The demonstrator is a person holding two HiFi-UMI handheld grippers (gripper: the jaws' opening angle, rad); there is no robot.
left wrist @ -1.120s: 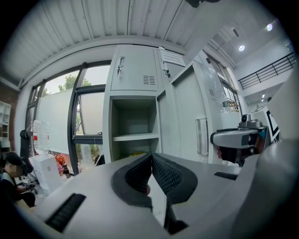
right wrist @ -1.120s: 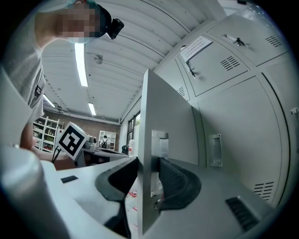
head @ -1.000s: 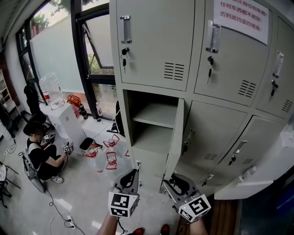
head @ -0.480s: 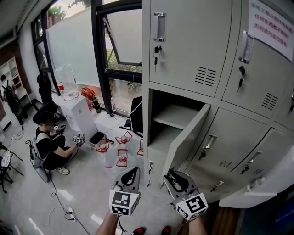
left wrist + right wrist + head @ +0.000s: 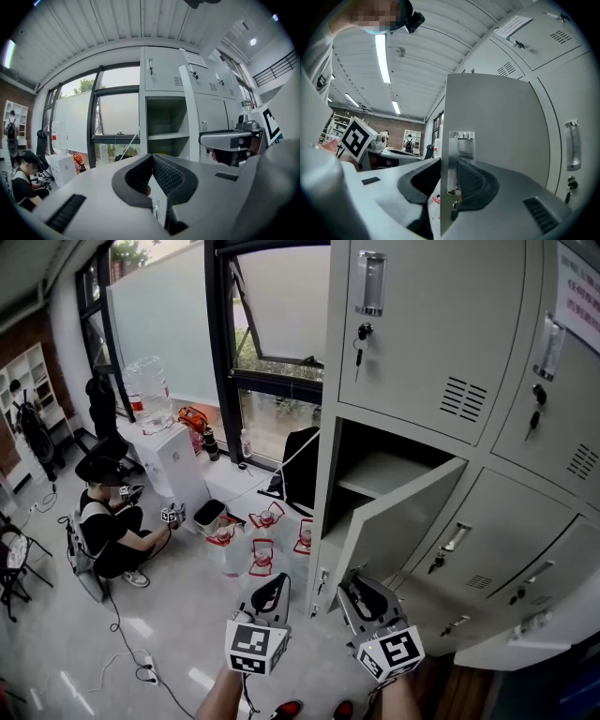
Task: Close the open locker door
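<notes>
Grip falls to the right hand-held gripper (image 5: 361, 589). The free edge of the locker door (image 5: 412, 521) runs upright between its jaws, which are closing on it. The door stands half open, hinged at the right side of its compartment (image 5: 375, 470), up and ahead of this gripper. The left hand-held gripper (image 5: 274, 589), pressed together and empty, hangs just beside, farther from the door. Pushing that edge forward toward the compartment should swing the door shut.
</notes>
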